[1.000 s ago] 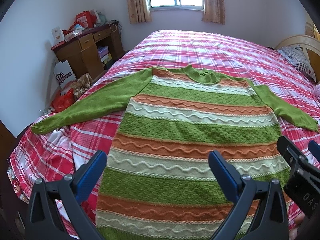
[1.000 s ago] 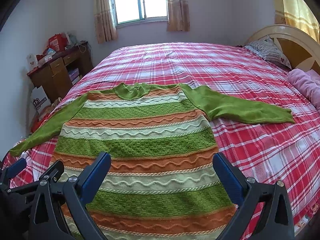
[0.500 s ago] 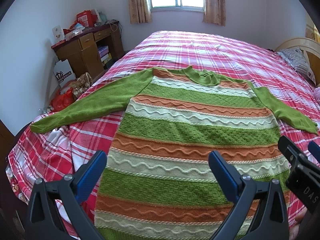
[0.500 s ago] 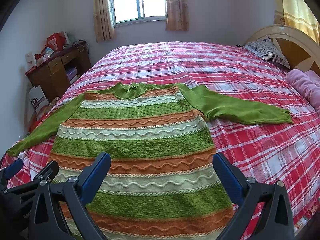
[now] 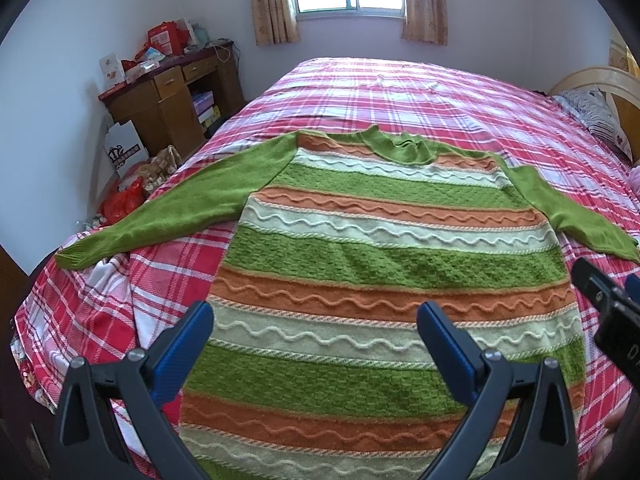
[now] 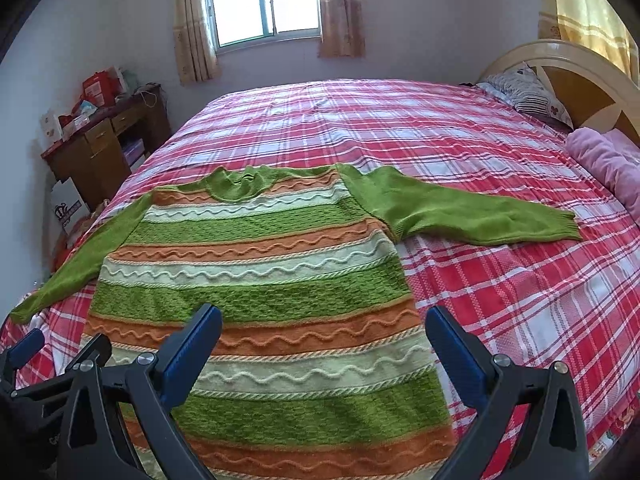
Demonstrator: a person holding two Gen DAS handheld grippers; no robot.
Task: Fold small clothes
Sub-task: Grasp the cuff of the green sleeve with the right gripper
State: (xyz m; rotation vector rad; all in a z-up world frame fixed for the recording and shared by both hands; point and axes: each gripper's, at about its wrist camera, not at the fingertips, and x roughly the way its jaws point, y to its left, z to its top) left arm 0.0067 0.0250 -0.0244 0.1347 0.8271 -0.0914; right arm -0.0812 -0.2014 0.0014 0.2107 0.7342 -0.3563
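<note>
On the plaid bed (image 5: 400, 92), one striped sweater (image 5: 360, 264) is laid flat, both sleeves extended (two counted). Left gripper (image 5: 314, 328) and right gripper (image 6: 324, 330) are held above its lower half, jaws spread, nothing gripped. Hem is cut off by the frame edge.

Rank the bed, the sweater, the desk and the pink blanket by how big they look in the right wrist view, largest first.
1. Bed, filling most of the view.
2. Sweater, spread flat over the bed's near part.
3. Desk and pink blanket: they look alike in size; both are partly cut off and farther away, so no ranking.
</note>
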